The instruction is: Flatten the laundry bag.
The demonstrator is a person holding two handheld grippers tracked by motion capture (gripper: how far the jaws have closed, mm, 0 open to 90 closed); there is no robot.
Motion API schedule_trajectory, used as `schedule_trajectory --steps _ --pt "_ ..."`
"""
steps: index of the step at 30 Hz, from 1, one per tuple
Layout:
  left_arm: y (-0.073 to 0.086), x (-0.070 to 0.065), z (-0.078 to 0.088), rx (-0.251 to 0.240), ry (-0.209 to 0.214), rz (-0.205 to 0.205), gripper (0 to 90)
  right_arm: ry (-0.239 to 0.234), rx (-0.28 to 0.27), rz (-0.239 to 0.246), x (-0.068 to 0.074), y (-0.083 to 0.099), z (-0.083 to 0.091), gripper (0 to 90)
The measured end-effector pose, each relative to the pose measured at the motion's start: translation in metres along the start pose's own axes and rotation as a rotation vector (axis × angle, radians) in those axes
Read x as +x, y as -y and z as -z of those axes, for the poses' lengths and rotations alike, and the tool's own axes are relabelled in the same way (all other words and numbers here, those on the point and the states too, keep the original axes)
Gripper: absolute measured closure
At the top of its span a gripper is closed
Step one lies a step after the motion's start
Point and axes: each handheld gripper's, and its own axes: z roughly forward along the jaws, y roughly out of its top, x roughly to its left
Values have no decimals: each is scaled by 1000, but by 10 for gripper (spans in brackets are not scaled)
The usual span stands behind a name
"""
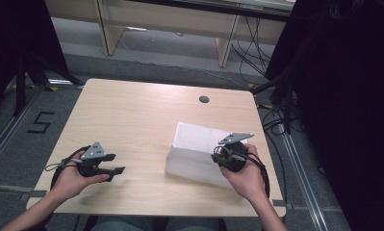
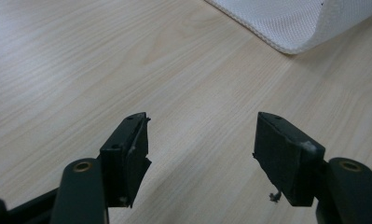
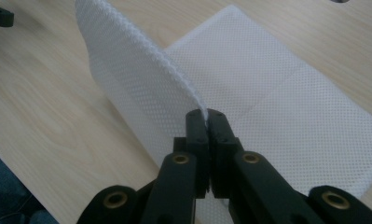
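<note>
A white mesh cloth (image 1: 194, 149) lies right of centre on the wooden table, its near edge lifted into a standing fold. My right gripper (image 1: 218, 155) is shut on that lifted edge; in the right gripper view the pinched cloth (image 3: 141, 88) rises from my right gripper (image 3: 206, 116), and the rest lies flat beyond. My left gripper (image 1: 115, 163) rests low over the table at the near left, open, with bare wood between its fingertips (image 2: 127, 149). A corner of the cloth (image 2: 291, 21) shows at the top right of the left gripper view.
The light wooden table (image 1: 132, 115) has a round cable grommet (image 1: 204, 99) near its far edge. Dark curtains and stands flank both sides. Cables run over the floor beyond the table's right edge.
</note>
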Motion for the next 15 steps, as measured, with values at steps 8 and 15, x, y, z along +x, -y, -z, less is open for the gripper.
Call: schedule_trajectory --steps 8,15 --pt "0 0 0 1 -2 6 351 -23 13 -13 10 11 -2 897" --pt "0 0 0 -1 0 0 351 -48 69 8 20 28 -11 897"
